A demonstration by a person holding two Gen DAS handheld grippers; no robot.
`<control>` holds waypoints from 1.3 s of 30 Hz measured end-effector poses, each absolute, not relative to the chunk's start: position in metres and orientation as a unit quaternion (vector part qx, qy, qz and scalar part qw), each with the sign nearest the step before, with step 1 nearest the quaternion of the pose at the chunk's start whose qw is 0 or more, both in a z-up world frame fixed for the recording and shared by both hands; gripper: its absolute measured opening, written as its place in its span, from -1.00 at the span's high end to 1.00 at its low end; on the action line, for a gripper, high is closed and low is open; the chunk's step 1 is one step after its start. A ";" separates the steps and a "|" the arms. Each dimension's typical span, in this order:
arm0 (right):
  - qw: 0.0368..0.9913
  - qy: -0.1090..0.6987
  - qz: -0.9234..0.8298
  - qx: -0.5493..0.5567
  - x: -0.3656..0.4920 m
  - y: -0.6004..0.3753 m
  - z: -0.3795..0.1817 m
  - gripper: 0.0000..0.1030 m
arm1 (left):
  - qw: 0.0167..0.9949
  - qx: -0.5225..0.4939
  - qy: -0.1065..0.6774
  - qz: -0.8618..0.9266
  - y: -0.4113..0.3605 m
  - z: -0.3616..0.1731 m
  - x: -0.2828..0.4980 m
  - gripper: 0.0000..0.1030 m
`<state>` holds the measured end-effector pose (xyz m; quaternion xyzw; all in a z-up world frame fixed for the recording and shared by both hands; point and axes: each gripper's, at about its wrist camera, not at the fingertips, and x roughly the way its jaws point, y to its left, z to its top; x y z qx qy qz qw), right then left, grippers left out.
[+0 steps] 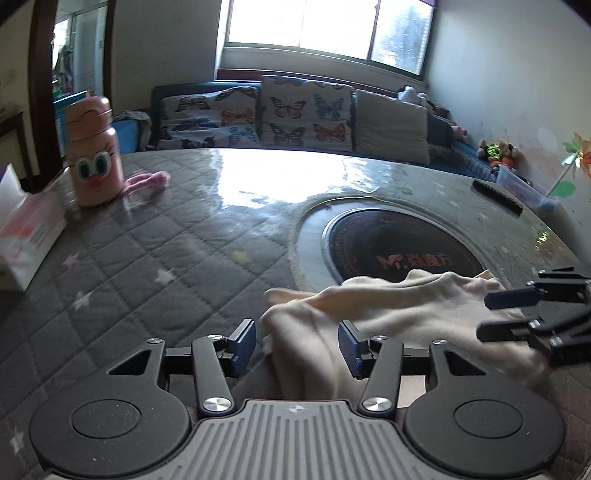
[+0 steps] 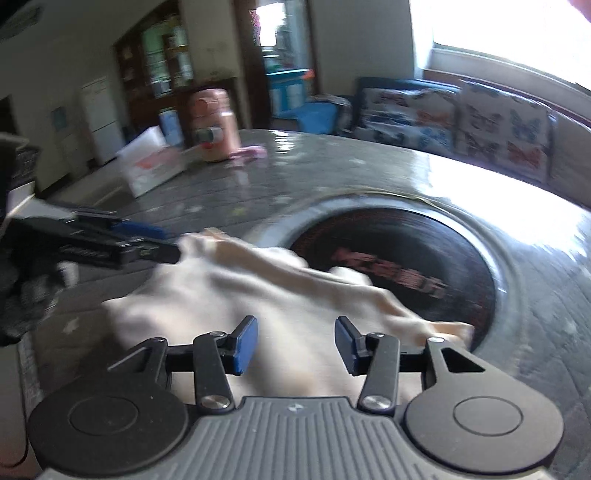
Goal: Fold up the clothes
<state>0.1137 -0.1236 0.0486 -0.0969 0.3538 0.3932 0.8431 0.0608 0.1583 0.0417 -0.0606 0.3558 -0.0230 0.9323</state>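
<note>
low in the left wrist view the left gripper (image 1: 297,347) stands with its blue pads apart, and the cream garment (image 1: 388,314) runs up between them without either pad pressing on it. the right wrist view shows the same of the right gripper (image 2: 295,345): pads apart, cloth under and between them, nothing clamped. the garment lies rumpled on the quilted grey table cover (image 1: 147,266), in the lower middle of both frames, its far edge lapping over the dark round inset (image 1: 399,247) at the table's centre. each camera catches the other tool: the right gripper enters at the right edge of the left view, over the cloth's right side, and the left gripper shows blurred at the middle left of the right view, at the cloth's left tip. only the left view gives a sharp look at the pink bottle with cartoon eyes (image 1: 92,151) at upper left, the pink strap (image 1: 147,181) beside it, the tissue box (image 1: 26,236) at the left edge, a black flat object (image 1: 498,195) at the far right of the table, and the window (image 1: 328,29) above the butterfly cushions (image 1: 258,114). only the right view, much blurred, shows shelves (image 2: 162,55) and a white cabinet (image 2: 101,118) at upper left beyond the bottle.
</note>
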 end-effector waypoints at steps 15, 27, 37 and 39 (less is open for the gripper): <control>0.801 0.317 0.461 -0.215 0.056 -0.039 0.028 0.12 | 0.932 -0.087 0.352 -0.002 0.179 0.044 0.032 -0.03; 0.762 0.259 0.528 -0.271 0.021 0.001 0.034 0.12 | 0.919 -0.155 0.364 -0.007 0.186 0.043 0.034 -0.08; 0.771 0.268 0.518 -0.257 0.027 0.011 0.030 0.82 | 0.891 -0.240 0.384 -0.015 0.187 0.036 0.041 -0.18; 0.774 0.276 0.519 -0.234 0.032 0.007 0.035 0.86 | 0.885 -0.260 0.386 -0.019 0.186 0.036 0.043 -0.23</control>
